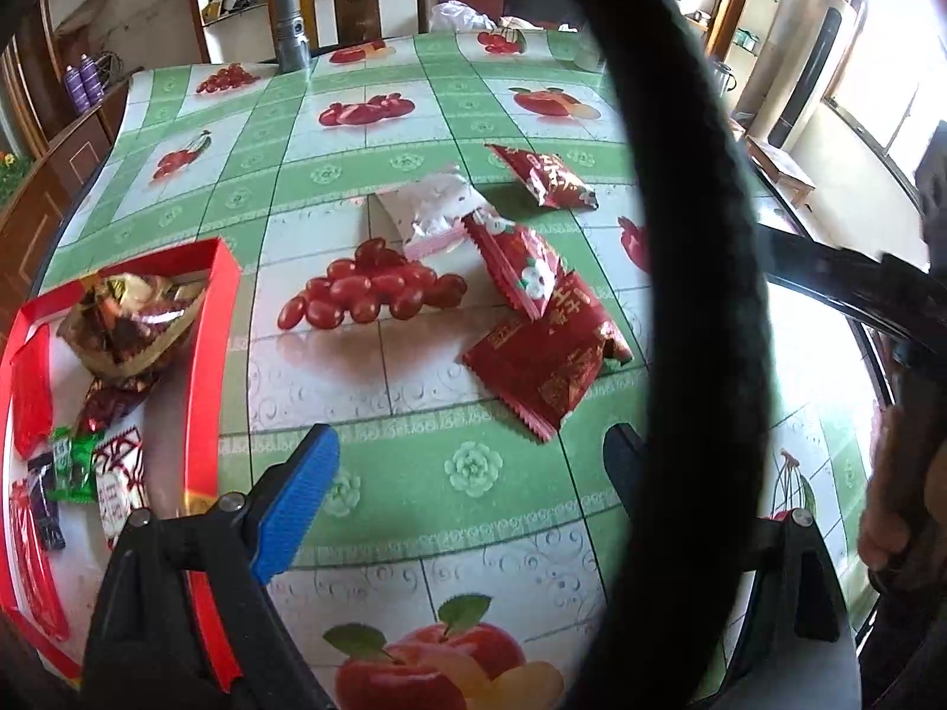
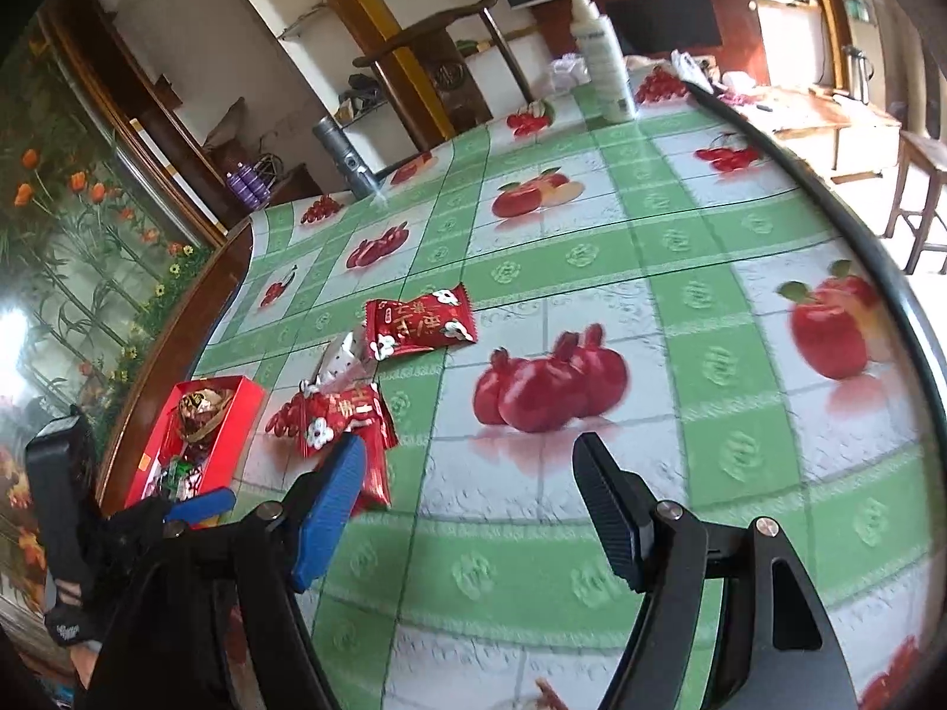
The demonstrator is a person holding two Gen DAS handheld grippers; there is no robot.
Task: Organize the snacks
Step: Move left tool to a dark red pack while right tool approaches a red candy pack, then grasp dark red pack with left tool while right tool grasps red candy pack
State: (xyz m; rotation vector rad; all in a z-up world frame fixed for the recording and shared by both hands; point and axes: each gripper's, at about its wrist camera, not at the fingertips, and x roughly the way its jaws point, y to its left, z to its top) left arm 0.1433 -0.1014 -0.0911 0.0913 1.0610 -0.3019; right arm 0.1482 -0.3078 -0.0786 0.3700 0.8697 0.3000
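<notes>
Both grippers are hovering over the bench (image 1: pixel 414 509), which is wearing a green and white cloth printed with fruit. The left gripper (image 1: pixel 473 461) is holding its jaws wide apart with nothing between them; the right gripper (image 2: pixel 467 497) is doing the same. Loose snacks are lying in the middle of the cloth: a large red packet (image 1: pixel 541 361) with a smaller red one (image 1: pixel 521 263) overlapping its far edge, a pink and white packet (image 1: pixel 435 210) touching that one, and another red packet (image 1: pixel 544 174) sitting apart, farther back. A red box (image 1: pixel 222 319) is sitting near the left edge, holding a gold-and-brown bag (image 1: pixel 133 316) and several small sweets, a green one (image 1: pixel 74 464) among them. A thick black cable (image 1: pixel 680 236) is crossing the left wrist view. A white spray bottle (image 2: pixel 604 59) is standing at the far end
</notes>
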